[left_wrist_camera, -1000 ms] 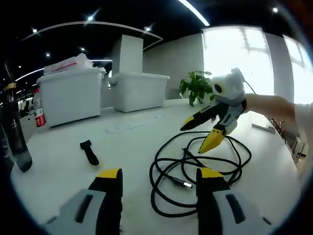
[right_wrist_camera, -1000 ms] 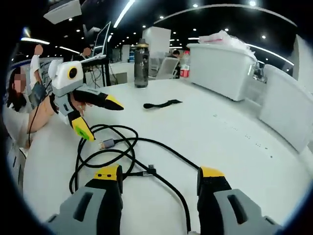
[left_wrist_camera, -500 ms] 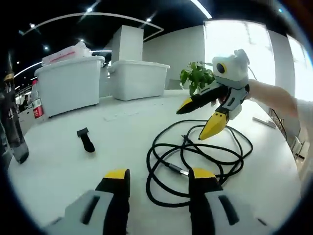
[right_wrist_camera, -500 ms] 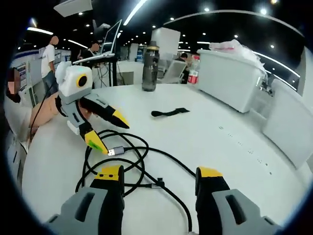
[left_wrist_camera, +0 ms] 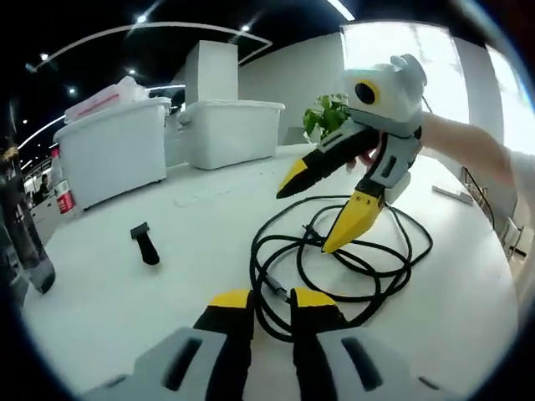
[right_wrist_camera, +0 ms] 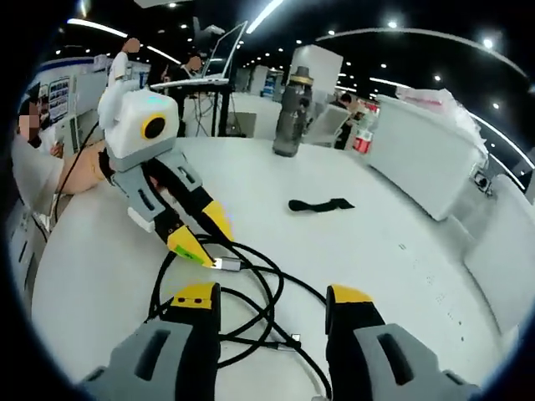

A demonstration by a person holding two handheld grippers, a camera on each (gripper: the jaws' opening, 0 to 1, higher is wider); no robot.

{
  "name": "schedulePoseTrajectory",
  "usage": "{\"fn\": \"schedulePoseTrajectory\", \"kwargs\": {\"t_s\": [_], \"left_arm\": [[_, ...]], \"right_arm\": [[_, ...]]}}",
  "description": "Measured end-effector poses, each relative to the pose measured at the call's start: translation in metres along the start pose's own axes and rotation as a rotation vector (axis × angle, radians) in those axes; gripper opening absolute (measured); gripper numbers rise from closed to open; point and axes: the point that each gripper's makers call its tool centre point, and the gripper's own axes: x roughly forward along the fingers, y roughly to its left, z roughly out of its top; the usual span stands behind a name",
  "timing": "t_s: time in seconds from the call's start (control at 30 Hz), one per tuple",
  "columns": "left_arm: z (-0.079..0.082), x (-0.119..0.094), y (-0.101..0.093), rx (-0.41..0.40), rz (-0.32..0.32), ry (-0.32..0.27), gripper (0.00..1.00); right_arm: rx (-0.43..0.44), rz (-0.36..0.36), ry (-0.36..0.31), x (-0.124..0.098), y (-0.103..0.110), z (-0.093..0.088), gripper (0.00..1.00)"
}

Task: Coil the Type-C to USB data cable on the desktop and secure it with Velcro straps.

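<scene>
Jaws of the left gripper nearly shut beside the USB plug, seemingly not gripping; right gripper wide open, empty, over the cable to coil it.

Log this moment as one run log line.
left gripper: shut on cable near USB plug | right gripper: open above coil | Velcro strap: untouched on table
</scene>
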Motion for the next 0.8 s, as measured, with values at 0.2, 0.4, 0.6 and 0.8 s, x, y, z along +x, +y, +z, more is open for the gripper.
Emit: {"fn": "schedulePoseTrajectory", "kwargs": {"t_s": [0.2,0.4,0.6,0.8], "left_arm": [[0.004,-0.004,-0.003,0.069,0.01,0.005,0.1],[-0.001,-0.002,-0.01,0.062,0.003,0.015,0.09],[-0.002,-0.003,-0.006,0.052,0.003,0.019,0.09],[-0.002,-0.003,-0.004,0.036,-0.005,0.01,0.09]], "right_arm": [[-0.06,0.1,0.043,0.027,0.011,0.004,0.36],[-0.119,0.237,0.093,0.045,0.018,-0.002,0.36],[-0.173,0.351,0.113,0.055,0.025,0.0,0.33],[-0.155,0.444,0.18,0.058,0.026,-0.001,0.31]]}}
